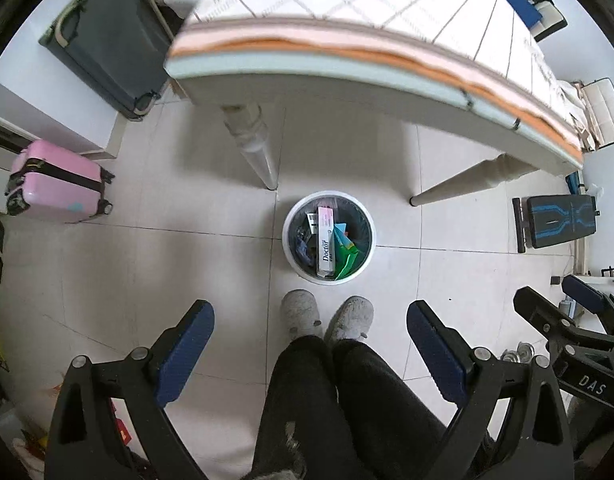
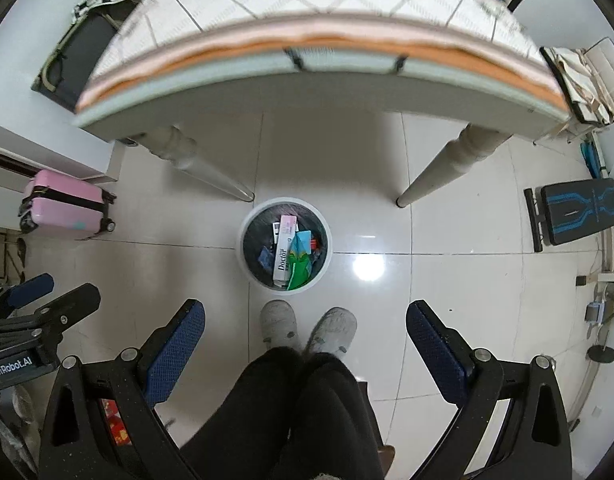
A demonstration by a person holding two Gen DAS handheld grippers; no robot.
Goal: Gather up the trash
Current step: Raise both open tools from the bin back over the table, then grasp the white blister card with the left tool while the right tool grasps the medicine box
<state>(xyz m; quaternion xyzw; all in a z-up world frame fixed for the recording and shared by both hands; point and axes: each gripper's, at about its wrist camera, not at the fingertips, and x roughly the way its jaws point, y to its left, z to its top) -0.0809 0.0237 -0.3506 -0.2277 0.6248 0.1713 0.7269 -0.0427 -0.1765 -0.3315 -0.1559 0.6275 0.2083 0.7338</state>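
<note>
Two wide-spread hand-held grippers [image 1: 311,344] [image 2: 305,342] above white trash bin [image 1: 293,222] holding boxes.

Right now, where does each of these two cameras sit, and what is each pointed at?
Left wrist: on the left gripper, facing down at the round white trash bin; grey slippers and black trouser legs show.
Right wrist: on the right gripper, same downward aim.
Shared: bin, white tiled-top table, pink suitcase.

Both wrist cameras look steeply down from high above the tiled floor [image 1: 107,264], set side by side. Each frames the same white trash bin [image 1: 293,216] [image 2: 245,224], desk [image 1: 347,92] edge and slippered feet [image 2: 279,320].
</note>
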